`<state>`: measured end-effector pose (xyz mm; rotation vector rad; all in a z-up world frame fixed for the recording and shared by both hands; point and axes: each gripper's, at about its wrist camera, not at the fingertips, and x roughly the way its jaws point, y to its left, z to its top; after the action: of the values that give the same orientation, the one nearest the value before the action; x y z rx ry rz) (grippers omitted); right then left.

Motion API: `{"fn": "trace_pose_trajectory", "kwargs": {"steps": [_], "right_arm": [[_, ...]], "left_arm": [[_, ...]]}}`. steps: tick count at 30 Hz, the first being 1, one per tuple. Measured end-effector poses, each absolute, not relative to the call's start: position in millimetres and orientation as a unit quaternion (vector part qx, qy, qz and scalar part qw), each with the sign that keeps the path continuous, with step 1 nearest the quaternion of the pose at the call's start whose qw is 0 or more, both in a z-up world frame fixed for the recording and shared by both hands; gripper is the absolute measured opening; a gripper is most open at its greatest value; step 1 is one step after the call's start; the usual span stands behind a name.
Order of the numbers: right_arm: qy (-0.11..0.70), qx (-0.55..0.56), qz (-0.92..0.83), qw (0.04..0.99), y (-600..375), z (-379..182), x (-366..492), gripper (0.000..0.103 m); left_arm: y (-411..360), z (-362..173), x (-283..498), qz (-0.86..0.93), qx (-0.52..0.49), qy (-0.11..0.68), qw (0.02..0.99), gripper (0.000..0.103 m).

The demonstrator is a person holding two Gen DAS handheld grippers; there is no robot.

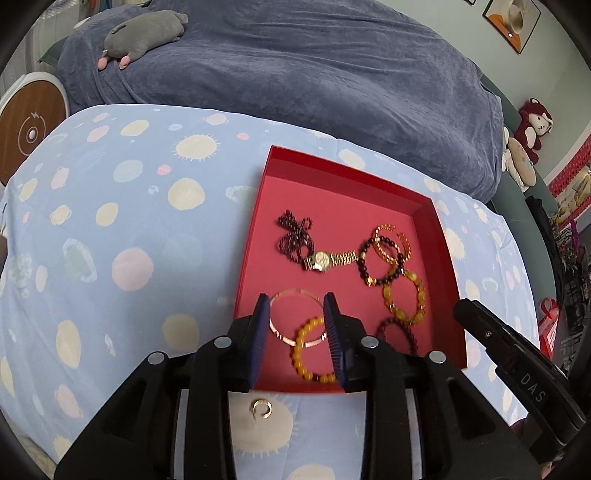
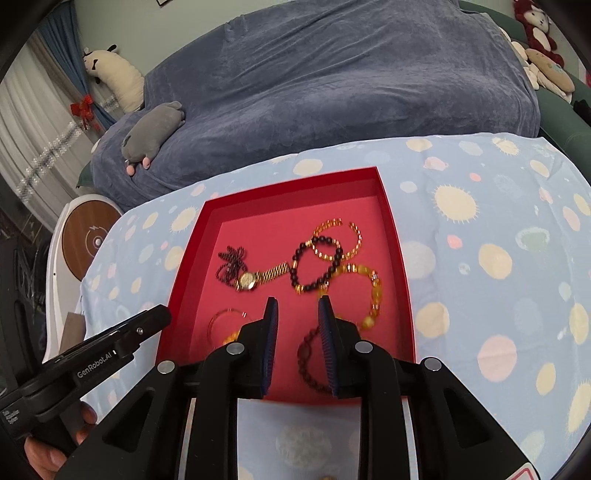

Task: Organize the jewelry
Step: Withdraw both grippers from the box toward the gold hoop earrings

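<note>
A red shallow box point(image 1: 332, 184) point(image 2: 295, 192) lies on the spotted blue cloth and holds several pieces of jewelry. Inside are a gold watch point(image 1: 325, 260) point(image 2: 258, 278), a dark bead necklace point(image 1: 293, 236) point(image 2: 231, 260), a black bead bracelet point(image 1: 380, 264) point(image 2: 316, 264), gold chain bracelets point(image 1: 391, 240) point(image 2: 338, 238), an amber bracelet point(image 1: 404, 299) point(image 2: 371, 291), a thin rose-gold bangle point(image 1: 291, 317) point(image 2: 225, 321), a yellow bead bracelet point(image 1: 306, 354) and a dark red bracelet point(image 1: 399, 332) point(image 2: 310, 362). A small gold ring point(image 1: 261, 409) lies on the cloth outside the box's near edge. My left gripper point(image 1: 295, 306) is open and empty above the bangle. My right gripper point(image 2: 297, 306) is open and empty over the box.
A bed with a dark blue blanket point(image 1: 295, 74) and a grey plush toy point(image 1: 147, 33) lies behind the cloth. A round wooden-topped device point(image 1: 31, 131) point(image 2: 88, 240) stands at the left. Stuffed toys point(image 1: 532, 129) sit at the right.
</note>
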<state>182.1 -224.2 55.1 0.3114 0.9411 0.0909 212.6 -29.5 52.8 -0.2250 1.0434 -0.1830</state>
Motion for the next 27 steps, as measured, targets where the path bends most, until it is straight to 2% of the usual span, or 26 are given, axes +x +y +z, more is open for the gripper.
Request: {"fn": "trace_pose_trajectory", "kwargs": {"steps": [27], "right_arm": [[0.516,0.138,0.019,0.845,-214.3,-1.6,58.6,0.023]], "left_arm": [[-21.2,10.5,109.8,-0.078,-0.078,0.542,0.833,0.029]]}}
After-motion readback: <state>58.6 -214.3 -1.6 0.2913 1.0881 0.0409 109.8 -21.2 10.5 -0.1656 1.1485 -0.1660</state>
